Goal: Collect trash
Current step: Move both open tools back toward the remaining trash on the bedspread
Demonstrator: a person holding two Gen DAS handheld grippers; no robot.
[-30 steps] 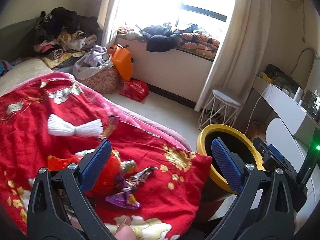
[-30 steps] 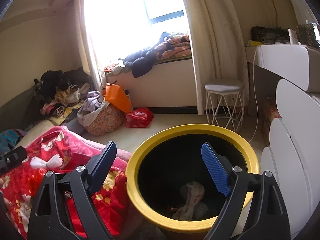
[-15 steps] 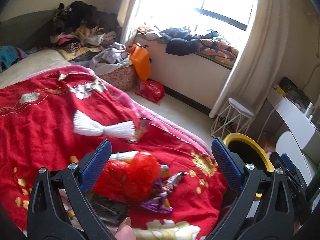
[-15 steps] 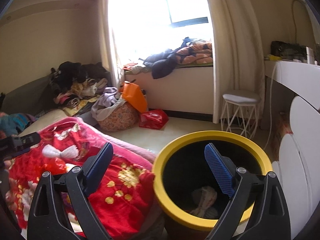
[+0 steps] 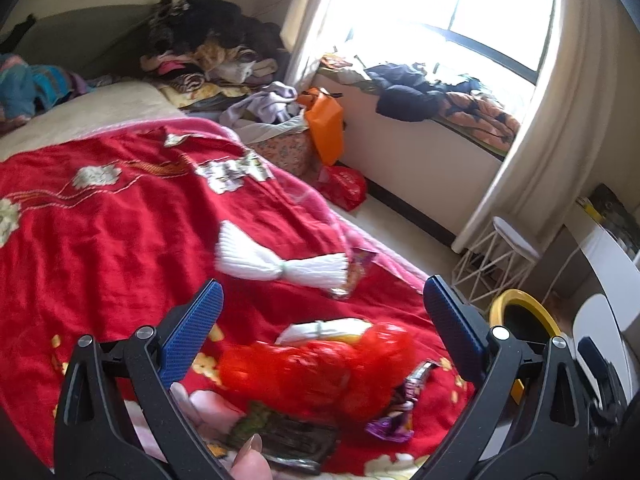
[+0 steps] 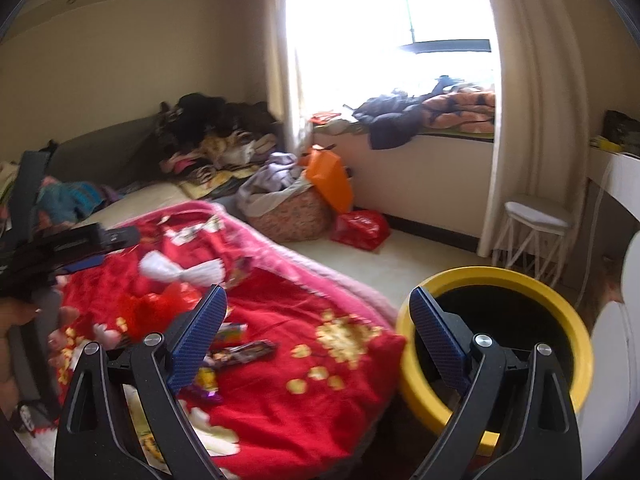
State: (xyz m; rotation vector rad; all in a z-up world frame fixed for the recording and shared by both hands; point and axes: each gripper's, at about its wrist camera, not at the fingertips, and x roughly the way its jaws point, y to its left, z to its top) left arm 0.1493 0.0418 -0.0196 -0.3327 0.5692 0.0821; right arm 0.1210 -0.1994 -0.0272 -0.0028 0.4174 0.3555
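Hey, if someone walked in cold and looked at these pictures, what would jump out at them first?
Probably the bright red blanket with gold flowers covering the bed, littered with a crumpled red plastic bag, a white tassel and snack wrappers. Next, the yellow-rimmed bin on the floor at the bed's corner. Both grippers hang open over the mess, holding nothing.

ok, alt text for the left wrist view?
Open left gripper hovers over a red blanket strewn with trash: a red plastic bag, snack wrappers, a white tassel. A yellow-rimmed bin stands on the floor at right.
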